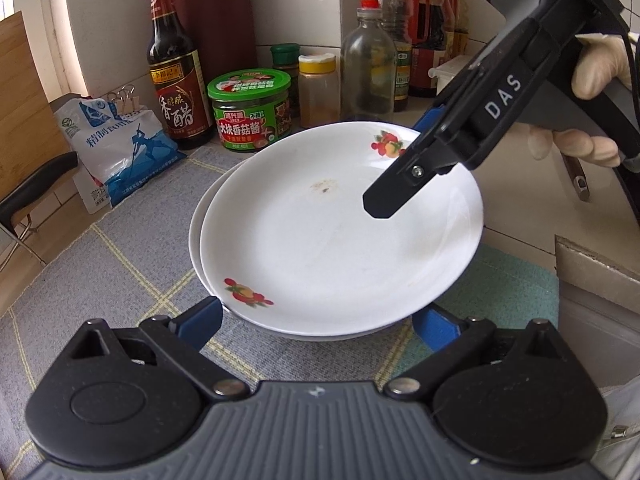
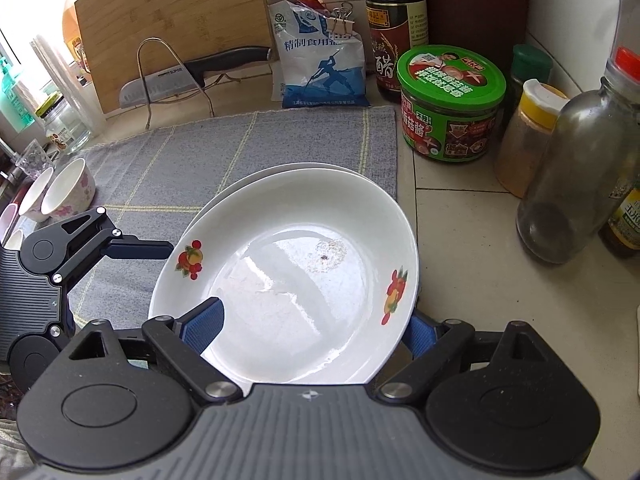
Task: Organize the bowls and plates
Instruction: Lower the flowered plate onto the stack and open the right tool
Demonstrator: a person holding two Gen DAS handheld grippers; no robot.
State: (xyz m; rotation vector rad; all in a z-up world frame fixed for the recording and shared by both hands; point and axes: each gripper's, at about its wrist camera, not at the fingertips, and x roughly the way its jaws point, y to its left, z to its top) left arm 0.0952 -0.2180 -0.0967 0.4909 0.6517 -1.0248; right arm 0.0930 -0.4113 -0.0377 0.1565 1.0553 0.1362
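A white plate with fruit prints (image 1: 340, 236) lies on a second white plate (image 1: 197, 220) on a grey checked mat (image 1: 120, 264). My left gripper (image 1: 316, 320) is open, its blue-padded fingers on either side of the stack's near edge. My right gripper (image 1: 400, 168) comes in from the upper right and straddles the top plate's far rim, one finger above it. In the right wrist view the top plate (image 2: 288, 280) fills the space between that gripper's open fingers (image 2: 308, 328). The left gripper shows at the left there (image 2: 140, 249). Two small floral bowls (image 2: 68, 192) sit at the mat's left edge.
Behind the plates stand a vinegar bottle (image 1: 176, 76), a green-lidded sauce jar (image 1: 250, 108), spice jars (image 1: 318, 88), a clear bottle (image 1: 368, 68) and a salt bag (image 1: 120, 148). A knife on a wire rack (image 2: 192, 76) and a cutting board (image 2: 172, 20) stand at the back.
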